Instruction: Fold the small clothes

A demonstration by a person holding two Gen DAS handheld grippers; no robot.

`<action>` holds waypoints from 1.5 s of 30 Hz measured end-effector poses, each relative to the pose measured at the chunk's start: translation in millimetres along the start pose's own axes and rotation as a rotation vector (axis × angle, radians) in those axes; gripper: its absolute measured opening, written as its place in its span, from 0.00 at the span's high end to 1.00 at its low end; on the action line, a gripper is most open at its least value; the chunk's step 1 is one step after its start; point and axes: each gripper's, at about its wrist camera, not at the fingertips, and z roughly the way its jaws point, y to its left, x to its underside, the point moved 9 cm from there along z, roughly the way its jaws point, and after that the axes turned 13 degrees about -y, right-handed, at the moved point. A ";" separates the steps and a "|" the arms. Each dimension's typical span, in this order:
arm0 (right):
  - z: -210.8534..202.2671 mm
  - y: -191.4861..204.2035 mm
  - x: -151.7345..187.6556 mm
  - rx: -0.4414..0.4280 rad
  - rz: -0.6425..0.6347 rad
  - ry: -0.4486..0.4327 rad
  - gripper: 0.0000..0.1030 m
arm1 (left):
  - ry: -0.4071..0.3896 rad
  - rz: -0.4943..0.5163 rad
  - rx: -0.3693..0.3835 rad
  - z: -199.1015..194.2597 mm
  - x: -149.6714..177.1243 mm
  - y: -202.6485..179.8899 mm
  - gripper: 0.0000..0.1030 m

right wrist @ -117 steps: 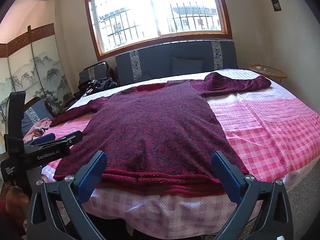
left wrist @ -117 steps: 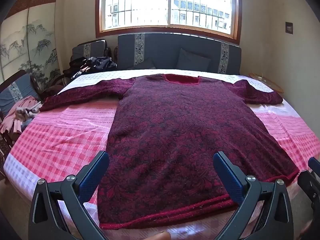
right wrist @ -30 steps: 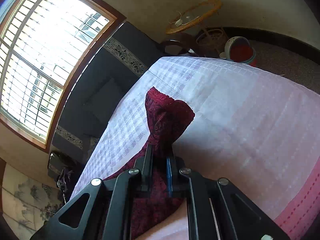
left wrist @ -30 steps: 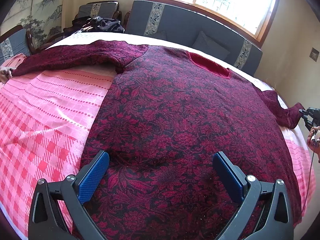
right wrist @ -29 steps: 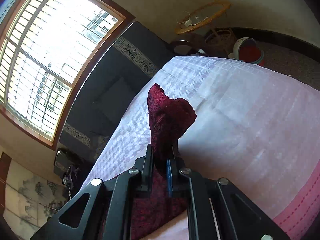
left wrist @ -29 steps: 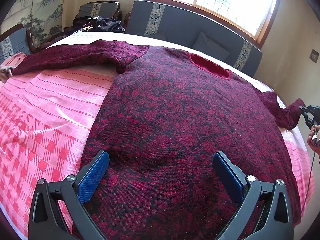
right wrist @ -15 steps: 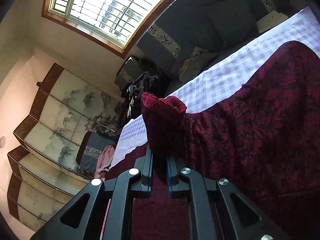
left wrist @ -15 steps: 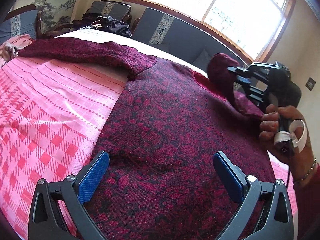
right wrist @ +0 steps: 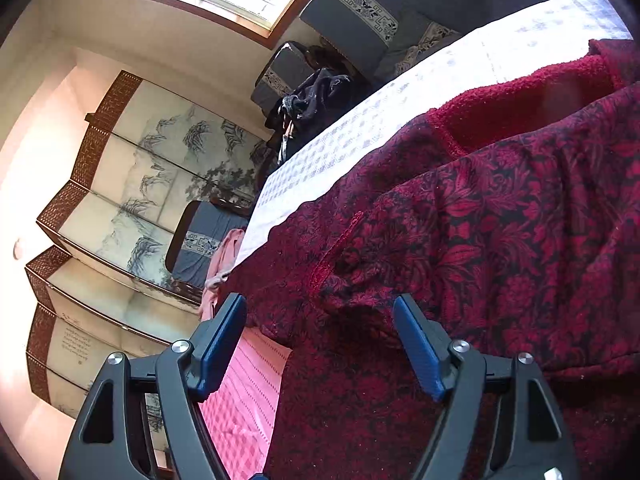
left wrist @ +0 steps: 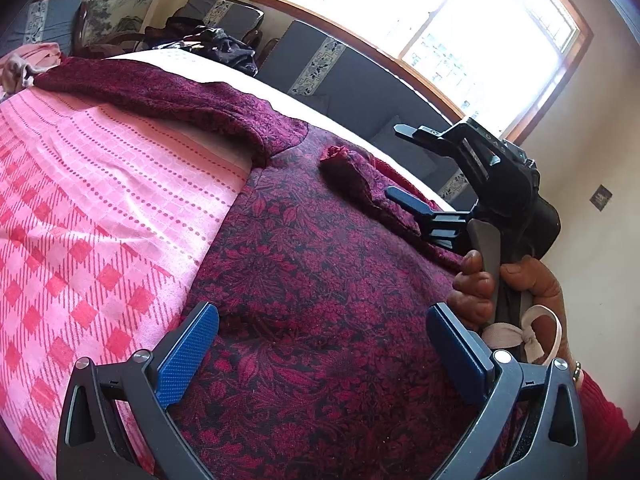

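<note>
Opening its jaws, the right claw [right wrist: 320,344] hovers over the folded-in sleeve [left wrist: 352,172], nothing pinched between its pads. That sleeve lies across the chest of the dark red sweater [left wrist: 320,300], which is spread flat on the pink checked bed [left wrist: 80,240]. The left claw [left wrist: 320,344] hangs wide open above the sweater's body, holding nothing.

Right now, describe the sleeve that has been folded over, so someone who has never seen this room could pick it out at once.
Find the bed with the pink checked cover and the dark red floral sweater spread on it. The folded sleeve lies across the chest just below the plain red neckline, its cuff near the right gripper, whose jaws are opening with nothing between them. The other sleeve stretches straight out over the cover.
</note>
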 end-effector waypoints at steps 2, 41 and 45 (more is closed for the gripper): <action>-17.9 4.3 1.2 -0.041 0.033 -0.016 0.28 | -0.011 0.025 0.037 -8.2 -13.7 -4.1 0.00; -157.3 -55.4 56.2 -0.030 0.064 -0.236 0.27 | -0.017 0.259 0.120 115.5 -212.1 -67.2 0.94; -179.3 -56.5 52.4 -0.050 0.102 -0.288 0.26 | 0.054 0.515 0.209 147.5 -131.8 -172.9 0.92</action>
